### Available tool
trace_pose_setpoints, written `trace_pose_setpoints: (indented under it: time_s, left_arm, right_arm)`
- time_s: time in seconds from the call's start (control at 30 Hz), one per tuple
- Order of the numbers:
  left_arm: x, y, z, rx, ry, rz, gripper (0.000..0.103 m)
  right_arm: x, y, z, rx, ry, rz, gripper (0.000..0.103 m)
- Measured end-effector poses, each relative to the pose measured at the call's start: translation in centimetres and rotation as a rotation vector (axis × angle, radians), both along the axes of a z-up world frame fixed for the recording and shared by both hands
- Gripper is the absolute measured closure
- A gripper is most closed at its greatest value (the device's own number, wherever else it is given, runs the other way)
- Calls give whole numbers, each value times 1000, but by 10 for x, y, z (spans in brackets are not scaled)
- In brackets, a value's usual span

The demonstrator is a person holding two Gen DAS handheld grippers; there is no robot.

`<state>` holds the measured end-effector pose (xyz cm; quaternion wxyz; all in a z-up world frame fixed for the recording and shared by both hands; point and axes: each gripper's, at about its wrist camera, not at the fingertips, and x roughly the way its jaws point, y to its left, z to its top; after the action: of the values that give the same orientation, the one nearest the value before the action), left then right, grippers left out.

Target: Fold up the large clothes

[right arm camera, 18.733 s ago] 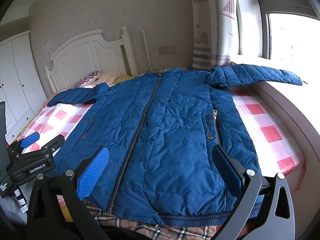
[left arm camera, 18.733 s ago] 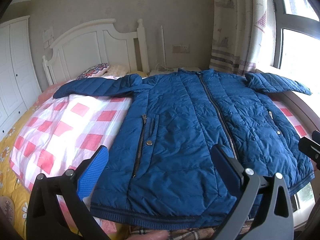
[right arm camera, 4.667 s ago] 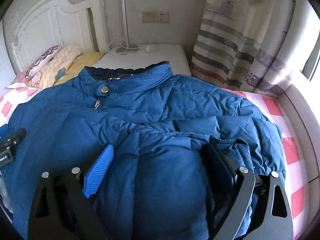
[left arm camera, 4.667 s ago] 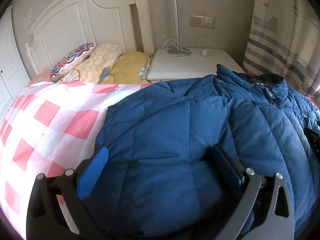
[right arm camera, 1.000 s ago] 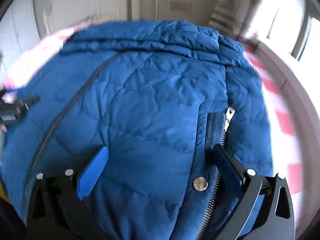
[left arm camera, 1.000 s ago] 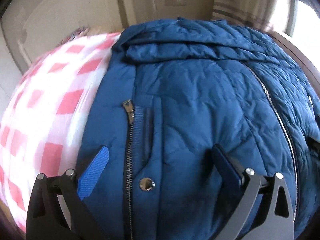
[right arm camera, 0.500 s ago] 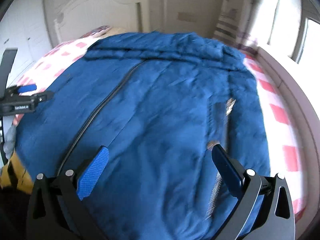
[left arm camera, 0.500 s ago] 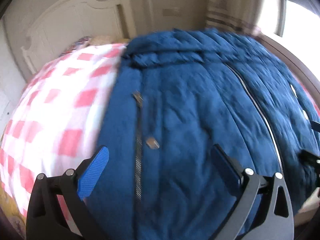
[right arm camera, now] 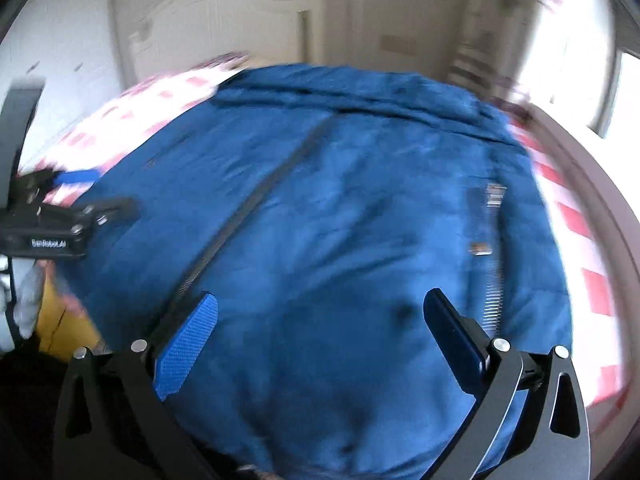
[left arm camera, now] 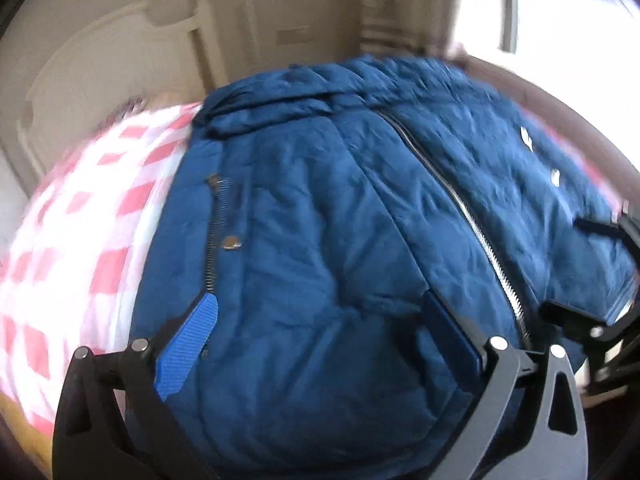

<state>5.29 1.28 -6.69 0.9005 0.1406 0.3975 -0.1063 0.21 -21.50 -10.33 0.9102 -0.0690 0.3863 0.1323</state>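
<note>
- The left gripper (left arm camera: 316, 332) has its two fingers spread wide, a ribbed blue pad (left arm camera: 186, 346) on one side and a dark pad on the other; nothing is held between them.
- Whether those fingertips press into the cloth below or hang just above it cannot be told.
- The right gripper (right arm camera: 320, 332) is likewise spread wide and grips nothing, poised over the lower part of the garment.
- In the right wrist view the left gripper's black body shows at the left edge, bearing white lettering that reads roughly "GenRobot.AI", blurred.
- The blue quilted puffer jacket (left arm camera: 360, 208) lies front-up on the bed, its silver centre zipper (left arm camera: 460, 200) closed, its sleeves folded across the top near the collar.
- A zipped side pocket with a metal snap (left arm camera: 230, 242) sits ahead of the left gripper's blue pad.
- The jacket rests on a pink-and-white checked bedspread (left arm camera: 80, 216), showing on both sides of it.
- A white panelled headboard (right arm camera: 224, 16) stands behind; both views are motion-blurred.
</note>
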Motion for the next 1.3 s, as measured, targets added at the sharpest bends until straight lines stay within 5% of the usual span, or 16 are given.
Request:
trace_pose_setpoints:
  time_s: [0.07,0.2,0.27,0.37,0.47,0.53,0.63,0.8,1.0,1.2,1.3]
  left_arm:
    - [0,-8,-16,55,4,5,2]
    - [4,9,-12,-55,59,21,2]
    - [0,25,-2,-82,20,62,2]
    - [0,48,-4,-76,8,124,2]
    - [6,67,-20,-100,45,159,2]
    - [3,70,-21,-113,42,158,2]
    - [0,69,-15,-79,31,151,2]
    - [-9,95,-4,-120,8,181,2]
    - [-4,139,-18,-276,98,244,2]
    - [-10,133,-14,-163,50,204,2]
    - [-12,132,-16,-225,131,145,3]
  right_arm:
    - [0,13,-16,-95,-10,4,5]
    - [1,2,-17,-12,16,4,5]
    - [-3,-1,-10,-36,22,-24,5]
    - [-21,-21,4,-1,-49,-79,5]
    - [-22,-42,-10,-33,-27,-170,4]
    - [-27,-56,-21,33,-50,-150,4]
    - [-31,-55,-18,-5,-39,-123,5]
    - [-55,-94,-2,116,-98,-204,5]
    - [-84,-156,-29,245,-35,-341,5]
    - [-79,-158,-50,328,-12,-305,5]
    - [-74,-145,-49,306,-26,-270,17]
